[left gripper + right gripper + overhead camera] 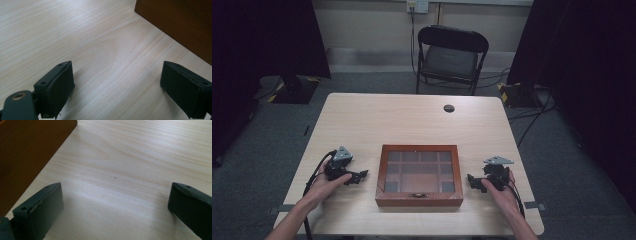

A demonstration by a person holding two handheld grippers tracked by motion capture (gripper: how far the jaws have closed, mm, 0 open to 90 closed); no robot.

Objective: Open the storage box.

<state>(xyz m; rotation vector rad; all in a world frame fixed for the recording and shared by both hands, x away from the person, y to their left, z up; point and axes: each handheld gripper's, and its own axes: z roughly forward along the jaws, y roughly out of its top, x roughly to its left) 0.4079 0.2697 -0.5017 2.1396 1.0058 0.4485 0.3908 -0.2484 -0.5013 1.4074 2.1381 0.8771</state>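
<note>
1. The wooden box point(419, 175) sits on the near half of the table point(412, 117), midway between the two grippers, with its glass-paned lid down and a small metal clasp at the middle of its near edge.
2. Through the glass, the high view shows a grid of dividers; what the compartments hold cannot be made out.
3. The left gripper point(358, 176) rests in the person's left hand point(324, 184) just to the left of the box, its tips pointing toward the box's left wall but not touching it.
4. In the left gripper view, its two black jaws stand wide apart over bare tabletop, with nothing between them; the box's brown side fills the upper right corner, near the right jaw but apart from it.
5. The right gripper point(472, 181) lies in the person's right hand point(502, 192) just to the right of the box, its tips aimed at the box's right wall, a gap of table showing between.
6. In the right gripper view, its jaws are likewise spread wide with only pale wood grain between them; the box's side runs along the upper left, close to the left jaw, not in contact.
7. A black folding chair point(451, 56) stands beyond the far edge of the table, and a small dark round cable port point(449, 108) sits in the far part of the tabletop, well away from the box.
</note>
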